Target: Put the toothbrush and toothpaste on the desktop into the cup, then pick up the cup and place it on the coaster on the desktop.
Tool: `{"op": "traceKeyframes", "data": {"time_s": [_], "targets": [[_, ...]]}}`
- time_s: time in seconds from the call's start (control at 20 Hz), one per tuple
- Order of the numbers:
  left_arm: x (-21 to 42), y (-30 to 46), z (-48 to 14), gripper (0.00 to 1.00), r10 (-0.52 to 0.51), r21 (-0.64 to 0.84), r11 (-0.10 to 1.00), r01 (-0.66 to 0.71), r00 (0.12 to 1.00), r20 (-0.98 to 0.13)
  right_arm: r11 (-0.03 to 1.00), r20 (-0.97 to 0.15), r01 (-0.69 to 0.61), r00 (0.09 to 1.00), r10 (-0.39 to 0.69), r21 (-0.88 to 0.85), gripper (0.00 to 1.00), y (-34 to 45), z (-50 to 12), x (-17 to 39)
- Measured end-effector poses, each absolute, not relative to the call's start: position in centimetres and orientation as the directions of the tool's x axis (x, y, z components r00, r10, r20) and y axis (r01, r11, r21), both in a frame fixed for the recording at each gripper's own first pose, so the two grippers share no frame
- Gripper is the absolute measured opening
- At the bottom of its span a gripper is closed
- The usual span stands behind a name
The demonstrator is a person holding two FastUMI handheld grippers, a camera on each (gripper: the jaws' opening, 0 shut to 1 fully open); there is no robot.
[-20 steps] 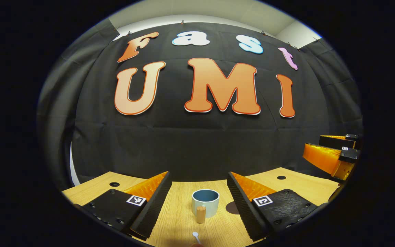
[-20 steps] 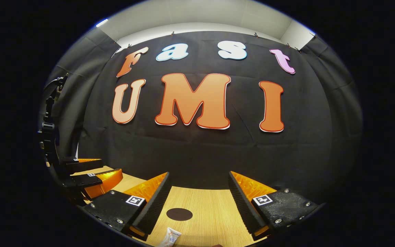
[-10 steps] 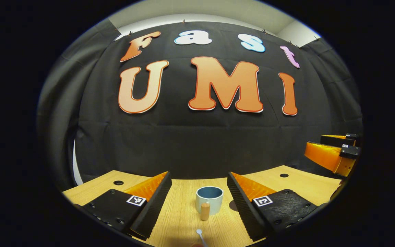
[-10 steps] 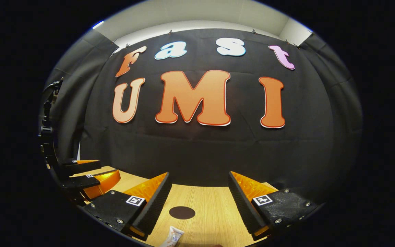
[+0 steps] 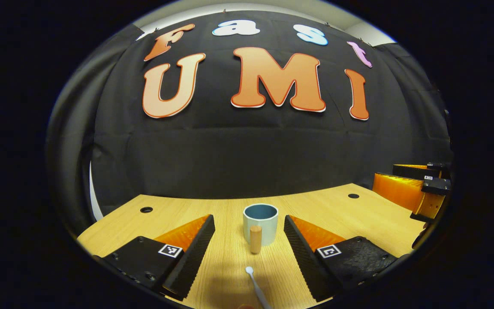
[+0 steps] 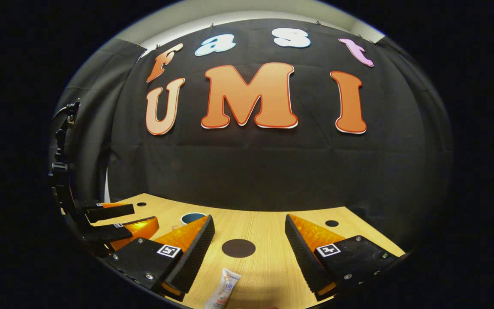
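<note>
The left gripper (image 5: 249,246) hung wide open and empty over the desktop (image 5: 341,210); the cup (image 5: 260,224) (wooden handle toward it) stood ahead between its fingers, the toothbrush (image 5: 255,289) nearer. The right gripper (image 6: 249,249) gaped empty too, coaster (image 6: 238,248) ahead, toothpaste (image 6: 224,292) just below

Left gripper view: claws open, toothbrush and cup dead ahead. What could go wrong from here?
1. The toothbrush lies flat and thin on the desktop; the left claw could slip off it or scrape the wood.
2. The cup stands just past the brush head, its wooden handle facing the claw; a forward overshoot may knock it.
3. The toothpaste lies near the coaster; the right claw might nudge the coaster.
</note>
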State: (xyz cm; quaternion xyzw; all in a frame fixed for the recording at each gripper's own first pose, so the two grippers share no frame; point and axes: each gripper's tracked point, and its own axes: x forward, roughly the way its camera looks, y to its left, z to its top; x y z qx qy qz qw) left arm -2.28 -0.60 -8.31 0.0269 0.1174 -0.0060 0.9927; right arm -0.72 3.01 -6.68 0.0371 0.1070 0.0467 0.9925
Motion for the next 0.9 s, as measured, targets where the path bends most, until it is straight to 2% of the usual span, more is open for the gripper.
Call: {"op": "traceKeyframes", "data": {"time_s": [0.25,0.65,0.9], "targets": [[-3.5,-0.9,-11.9,0.98,-0.019,0.001,1.0,0.02,0.949,-0.315,0.987,-0.324,-0.122,0.934,0.151,0.106,0.99,4.6,-11.1,-1.2],[-5.1,-0.8,-17.7,0.98,-0.004,0.034,0.999,0.023,0.881,-0.474,0.981,-0.53,-0.15,0.826,0.193,0.123,0.99,6.9,-18.0,-3.1],[-5.8,-1.0,-19.8,0.98,0.001,0.026,1.0,0.017,0.828,-0.561,0.982,-0.608,-0.154,0.771,0.19,0.112,0.99,7.0,-20.4,-4.2]]}}
